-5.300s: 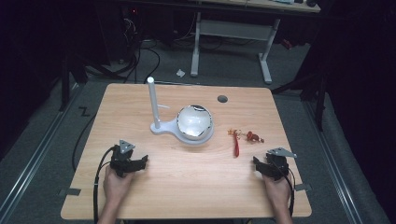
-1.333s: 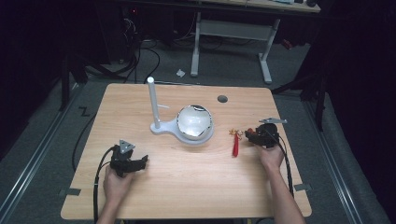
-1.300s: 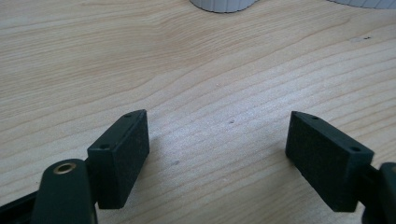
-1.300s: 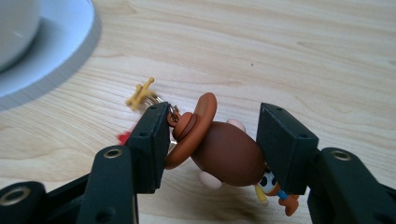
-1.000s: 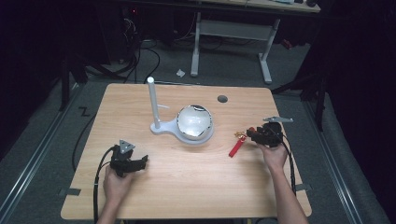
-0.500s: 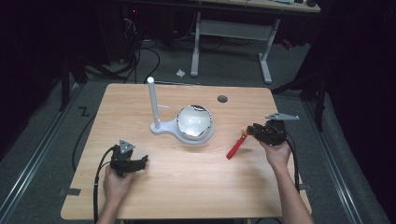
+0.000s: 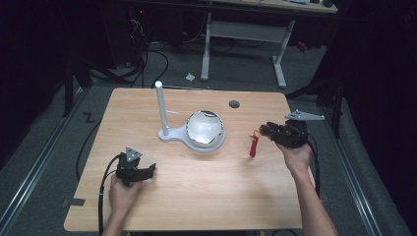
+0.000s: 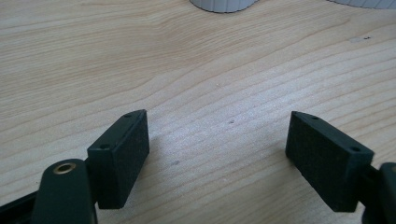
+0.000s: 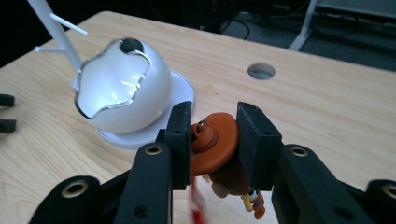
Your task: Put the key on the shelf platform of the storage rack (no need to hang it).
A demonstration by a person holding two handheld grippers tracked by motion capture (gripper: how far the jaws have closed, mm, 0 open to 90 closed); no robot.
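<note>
R gripper (image 9: 214, 140) clamps the orange keychain toy (image 9: 215, 148), lifted right of the white stand (image 7: 193, 132); next: hang on its peg, probably. L gripper (image 8: 217, 154) idle, jaws wide.

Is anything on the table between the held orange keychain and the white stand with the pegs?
The right hand-held gripper is shut on the orange keychain. The white egg-shaped dome sits between it and the peg post.
</note>
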